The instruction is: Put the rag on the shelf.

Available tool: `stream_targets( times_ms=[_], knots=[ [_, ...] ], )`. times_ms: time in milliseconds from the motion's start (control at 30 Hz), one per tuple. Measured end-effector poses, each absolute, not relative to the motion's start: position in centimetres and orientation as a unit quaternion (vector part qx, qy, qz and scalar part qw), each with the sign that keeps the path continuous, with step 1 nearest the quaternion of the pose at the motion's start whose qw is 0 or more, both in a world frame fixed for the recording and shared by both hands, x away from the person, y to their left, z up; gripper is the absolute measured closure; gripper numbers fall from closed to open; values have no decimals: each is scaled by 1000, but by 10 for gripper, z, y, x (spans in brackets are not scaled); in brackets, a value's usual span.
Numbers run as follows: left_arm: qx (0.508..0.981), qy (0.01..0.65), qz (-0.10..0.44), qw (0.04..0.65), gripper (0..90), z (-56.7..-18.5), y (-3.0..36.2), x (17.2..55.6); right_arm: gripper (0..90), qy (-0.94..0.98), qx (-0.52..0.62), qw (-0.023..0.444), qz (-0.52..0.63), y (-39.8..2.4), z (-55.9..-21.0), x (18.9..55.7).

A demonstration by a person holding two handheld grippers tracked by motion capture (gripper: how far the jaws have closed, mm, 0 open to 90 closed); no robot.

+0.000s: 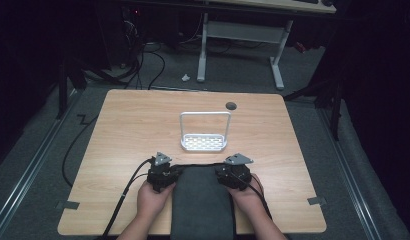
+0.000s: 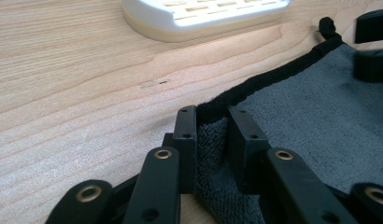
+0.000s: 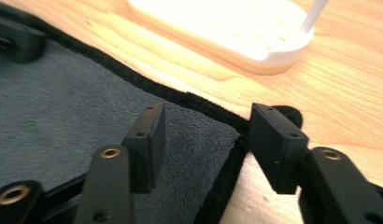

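Observation:
A dark grey towel [image 1: 202,200] with a black hem lies flat at the table's near edge, between my two hands. My left gripper [image 1: 165,169] sits at the towel's far left corner. In the left gripper view its jaws [image 2: 213,123] pinch a bunched fold of the towel [image 2: 320,116] just behind the hem. My right gripper [image 1: 234,170] is at the far right corner. In the right gripper view it [image 3: 206,126] stands open, jaws wide apart over the towel [image 3: 63,107], with the corner loop beside the right jaw and the pads not pressing the cloth.
A white slotted rack [image 1: 204,143] with a tall hoop handle stands just beyond the towel on the wooden table [image 1: 128,125]. A dark round hole [image 1: 231,106] sits near the far edge. Cables trail off the left front; a desk frame stands on the floor behind.

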State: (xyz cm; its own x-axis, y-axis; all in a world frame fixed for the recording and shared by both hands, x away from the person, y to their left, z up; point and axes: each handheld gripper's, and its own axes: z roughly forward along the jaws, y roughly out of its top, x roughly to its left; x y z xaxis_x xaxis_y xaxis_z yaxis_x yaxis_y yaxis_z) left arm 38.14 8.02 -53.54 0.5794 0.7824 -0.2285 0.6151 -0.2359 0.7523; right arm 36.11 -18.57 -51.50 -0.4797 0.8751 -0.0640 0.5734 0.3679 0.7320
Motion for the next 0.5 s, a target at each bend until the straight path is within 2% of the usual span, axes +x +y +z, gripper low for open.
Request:
stream_targets(
  times_ms=[200, 300, 400, 500],
  knots=[
    [780, 448, 99, 426, 729, -535, 80, 381, 400, 799, 470, 196, 319, -187, -523, 370],
    [780, 448, 99, 426, 726, -535, 80, 381, 403, 796, 477, 176, 329, -192, -526, 370],
    [779, 448, 99, 428, 724, -535, 80, 381, 442, 792, 474, 182, 339, -194, -528, 366],
    [780, 447, 98, 426, 722, -535, 80, 381, 550, 790, 473, 179, 346, -194, -528, 364]
  ],
)
